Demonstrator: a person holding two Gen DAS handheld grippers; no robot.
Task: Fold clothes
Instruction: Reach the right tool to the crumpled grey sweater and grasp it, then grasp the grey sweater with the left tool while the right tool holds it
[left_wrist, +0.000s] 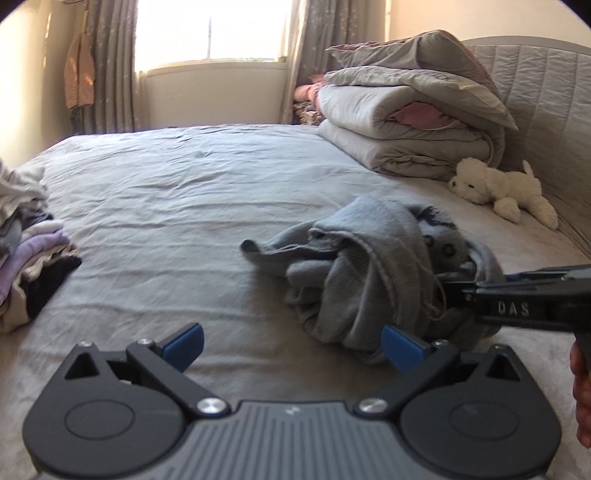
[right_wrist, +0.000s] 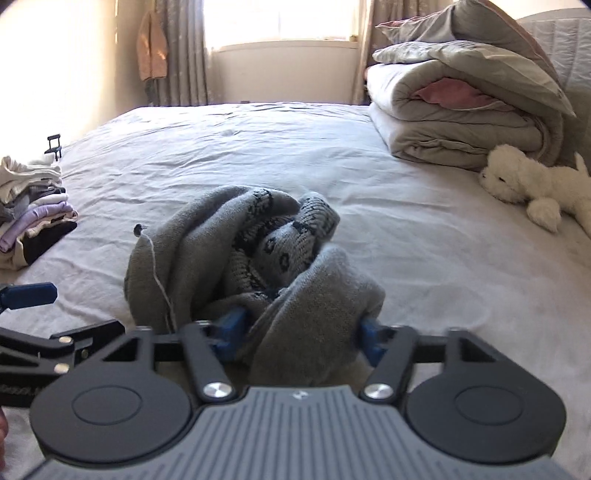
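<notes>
A crumpled grey knit sweater with a dark pattern lies bunched on the bed; it also shows in the right wrist view. My left gripper is open and empty, just in front of and left of the sweater. My right gripper has its blue fingers around a thick fold of the sweater's near edge, closed on it. In the left wrist view it comes in from the right into the sweater's right side. In the right wrist view, one blue fingertip of the left gripper shows at the left edge.
A stack of folded clothes sits at the bed's left edge, also in the right wrist view. Folded duvets and a white plush dog lie at the headboard end. The grey sheet stretches toward the window.
</notes>
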